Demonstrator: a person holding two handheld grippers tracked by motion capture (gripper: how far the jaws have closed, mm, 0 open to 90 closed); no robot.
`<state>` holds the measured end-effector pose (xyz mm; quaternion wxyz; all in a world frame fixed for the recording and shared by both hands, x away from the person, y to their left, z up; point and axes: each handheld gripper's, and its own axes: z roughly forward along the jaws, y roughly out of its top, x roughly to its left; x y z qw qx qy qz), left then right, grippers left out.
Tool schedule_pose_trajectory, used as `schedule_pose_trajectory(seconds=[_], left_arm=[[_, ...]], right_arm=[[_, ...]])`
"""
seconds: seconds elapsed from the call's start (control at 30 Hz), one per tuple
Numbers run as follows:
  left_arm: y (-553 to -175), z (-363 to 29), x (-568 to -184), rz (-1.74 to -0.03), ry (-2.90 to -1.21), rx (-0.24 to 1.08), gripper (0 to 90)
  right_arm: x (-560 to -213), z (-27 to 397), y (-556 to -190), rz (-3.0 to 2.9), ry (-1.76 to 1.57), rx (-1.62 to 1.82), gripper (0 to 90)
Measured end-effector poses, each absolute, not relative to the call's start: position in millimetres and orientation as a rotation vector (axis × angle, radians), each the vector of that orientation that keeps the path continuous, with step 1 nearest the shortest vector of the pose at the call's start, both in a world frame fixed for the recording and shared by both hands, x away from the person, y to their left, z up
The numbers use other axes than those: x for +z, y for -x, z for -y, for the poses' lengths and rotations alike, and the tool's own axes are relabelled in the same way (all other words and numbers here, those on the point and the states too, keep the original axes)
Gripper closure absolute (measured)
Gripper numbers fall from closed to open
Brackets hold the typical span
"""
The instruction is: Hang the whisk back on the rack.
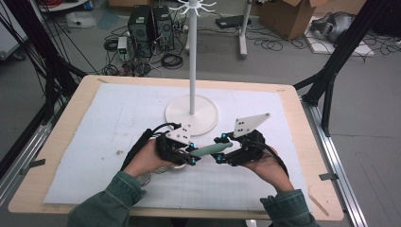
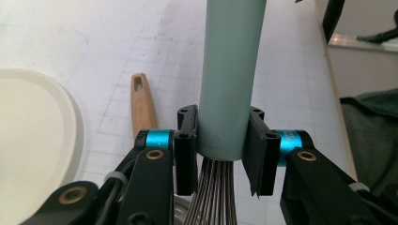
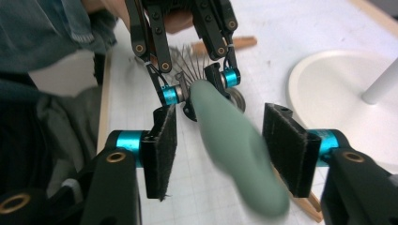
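Left gripper (image 1: 191, 156): toward the near edge of the surface, left of its middle; pads pressed on the whisk handle just where the wires leave it, as the left gripper view shows (image 2: 224, 154).
Whisk (image 1: 210, 150): pale green handle (image 2: 230, 70) bridging the two grippers above the white mat (image 1: 94, 142), metal wires (image 2: 211, 192) on the left gripper's side.
Right gripper (image 1: 221, 156): right of the middle, near the near edge; jaws parted, the free end of the handle (image 3: 239, 154) between the pads with a gap on each side, not pressed.
Wooden handle (image 2: 142, 105): flat on the mat beside the whisk, with a slot in its end.
Stand (image 1: 191, 113): round white base behind the grippers, at the middle of the surface, thin pole upright.
Person: green sleeves entering over the near edge, one hand on each gripper.
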<state>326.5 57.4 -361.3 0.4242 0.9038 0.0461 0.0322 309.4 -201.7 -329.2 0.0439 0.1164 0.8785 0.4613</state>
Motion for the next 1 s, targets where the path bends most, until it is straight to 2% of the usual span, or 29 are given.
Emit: schedule_pose_trajectory(seconds=[0.33,0.6,0.8,1.0], left_arm=[[-325.0,-71.8,-345.4,-0.122,-2.212,0.079,68.6],[-321.7,-84.6,-329.9,-0.114,-2.162,0.084,68.8],[-318.5,-90.0,-323.8,-0.115,-2.140,0.091,68.8],[-316.5,-93.4,-319.3,-0.113,-2.105,0.077,68.9]], right_arm=[[-330.1,200.2,-309.5,-2.617,-0.374,1.570,42.4],[-333.1,173.9,-315.6,-2.556,-0.322,1.750,46.9],[-330.2,154.1,-317.7,-2.517,-0.268,1.821,52.8],[-327.4,146.7,-318.2,-2.489,-0.207,1.901,65.4]])
